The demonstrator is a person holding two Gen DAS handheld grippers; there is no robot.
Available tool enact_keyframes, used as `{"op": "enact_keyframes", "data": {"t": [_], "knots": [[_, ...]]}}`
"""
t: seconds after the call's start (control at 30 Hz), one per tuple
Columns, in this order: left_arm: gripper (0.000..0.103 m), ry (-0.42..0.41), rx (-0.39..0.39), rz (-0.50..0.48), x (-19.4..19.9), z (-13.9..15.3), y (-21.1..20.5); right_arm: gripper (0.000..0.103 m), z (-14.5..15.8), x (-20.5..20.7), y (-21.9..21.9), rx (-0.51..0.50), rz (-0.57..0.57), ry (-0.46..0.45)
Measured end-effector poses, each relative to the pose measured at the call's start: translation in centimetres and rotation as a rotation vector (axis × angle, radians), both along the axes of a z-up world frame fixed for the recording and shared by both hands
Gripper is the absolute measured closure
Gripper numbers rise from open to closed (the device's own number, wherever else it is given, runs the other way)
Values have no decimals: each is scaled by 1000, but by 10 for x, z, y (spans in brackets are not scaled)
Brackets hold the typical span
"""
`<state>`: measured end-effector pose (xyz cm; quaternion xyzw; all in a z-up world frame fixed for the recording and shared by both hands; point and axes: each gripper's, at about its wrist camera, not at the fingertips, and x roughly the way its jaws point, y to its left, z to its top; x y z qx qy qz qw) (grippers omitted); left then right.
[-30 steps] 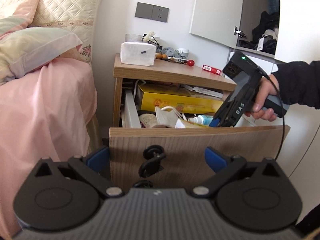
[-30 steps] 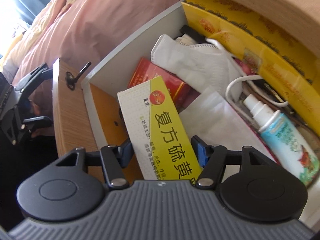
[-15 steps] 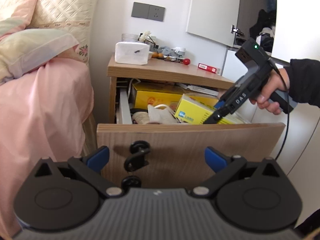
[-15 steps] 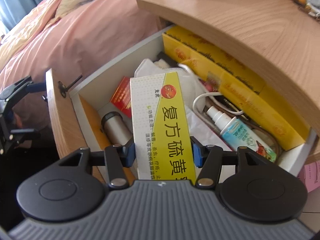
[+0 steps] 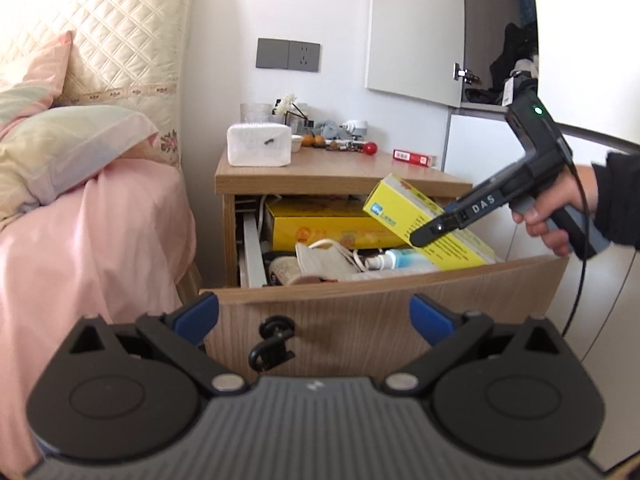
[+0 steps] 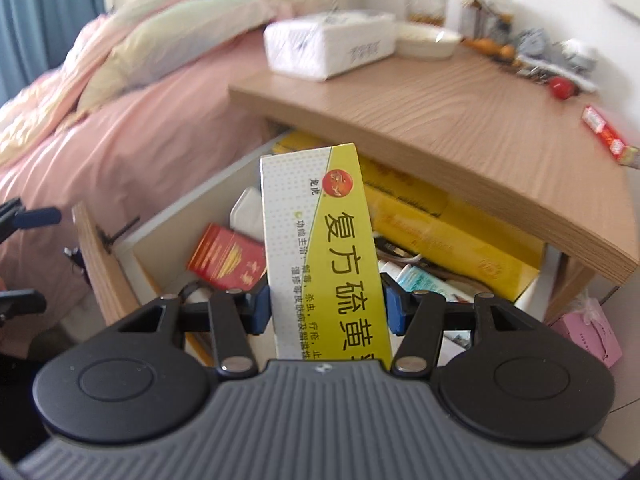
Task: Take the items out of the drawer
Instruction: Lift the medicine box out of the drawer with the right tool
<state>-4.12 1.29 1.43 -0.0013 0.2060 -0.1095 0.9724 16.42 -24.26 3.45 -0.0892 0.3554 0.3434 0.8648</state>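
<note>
My right gripper (image 6: 325,306) is shut on a yellow and white medicine box (image 6: 320,240), which hangs tilted above the open drawer (image 5: 380,312) of the wooden nightstand (image 5: 332,172). The left wrist view shows the same medicine box (image 5: 404,216) over the drawer's right side, with a hand holding the right gripper (image 5: 436,232). My left gripper (image 5: 314,316) stands open and apart in front of the drawer front, near its black handle (image 5: 274,340). Inside lie a red box (image 6: 228,256), a white mask (image 5: 324,260), a spray bottle (image 5: 400,258) and a large yellow box (image 5: 328,224).
A pink bed (image 5: 80,240) with pillows flanks the nightstand on the left. On the nightstand top sit a white tissue box (image 5: 259,145), a bowl (image 6: 428,40), small clutter, a red ball (image 5: 371,147) and a red packet (image 5: 414,157). A pink tissue pack (image 6: 592,336) lies on the floor.
The right gripper closed on the medicine box and lifted it up out of the drawer, tilting it toward the nightstand top. The left gripper drew back slightly and stayed open.
</note>
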Motion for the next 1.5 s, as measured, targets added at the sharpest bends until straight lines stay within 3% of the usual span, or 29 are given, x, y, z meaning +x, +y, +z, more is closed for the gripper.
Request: {"op": "enact_keyframes", "data": {"t": [0.33,0.73,0.9,1.1,1.5], "knots": [[1,-25,30,-42,-10,3,-13,46,14,-20,-14,65,-125,-148],[1,-20,38,-52,-7,0,-15,46,85,-1,2,162,-134,-345],[1,-20,34,-40,-3,-2,-8,46,94,48,13,113,-183,-341],[1,3,19,-1,5,-6,4,46,70,104,16,52,-260,-285],[1,31,6,21,15,-9,18,48,44,145,23,33,-292,-234]]}}
